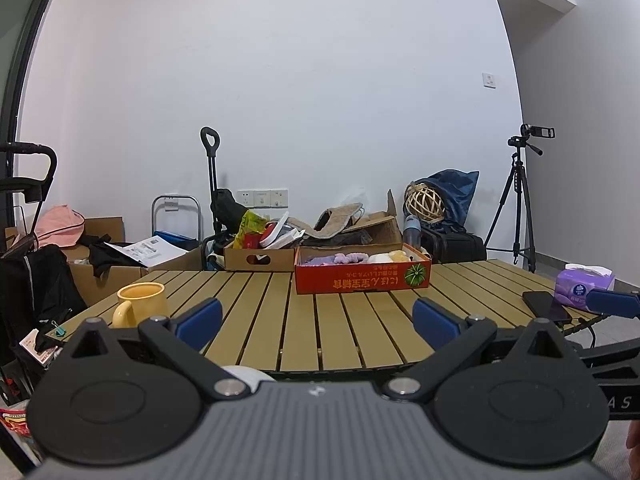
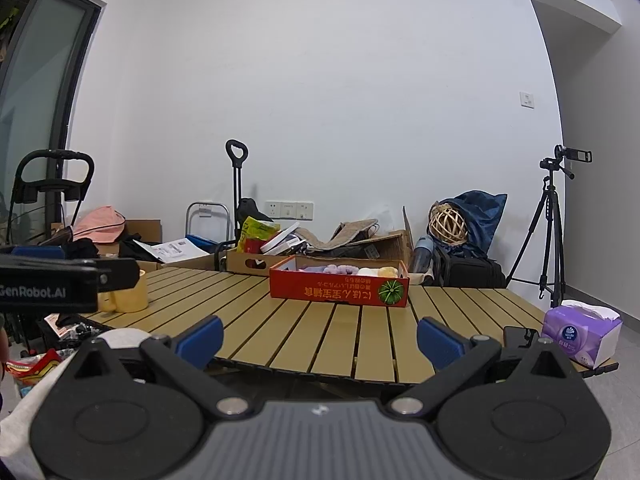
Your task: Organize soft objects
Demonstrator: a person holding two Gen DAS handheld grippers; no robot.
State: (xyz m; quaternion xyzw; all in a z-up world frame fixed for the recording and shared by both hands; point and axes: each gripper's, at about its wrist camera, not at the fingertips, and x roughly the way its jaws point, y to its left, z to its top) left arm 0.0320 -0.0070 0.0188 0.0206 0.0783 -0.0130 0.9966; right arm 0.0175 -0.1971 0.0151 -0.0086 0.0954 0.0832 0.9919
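The red box [image 1: 362, 276] sits at the far side of the wooden table [image 1: 256, 320], its long side running left to right across the view. Soft things [image 1: 352, 257] in purple, white and yellow lie inside it. The left gripper [image 1: 318, 322] is held low at the near table edge, level, its 2 blue fingers wide apart and holding nothing. The right gripper [image 2: 320, 342] is held the same way, also wide apart. A yellow mug [image 1: 140, 304] stands on the left, a tissue pack [image 2: 582, 334] on the right.

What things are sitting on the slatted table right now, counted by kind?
Red cardboard box of soft items: 1
Yellow mug: 1
Purple tissue pack: 1
Black phone: 1
Total: 4
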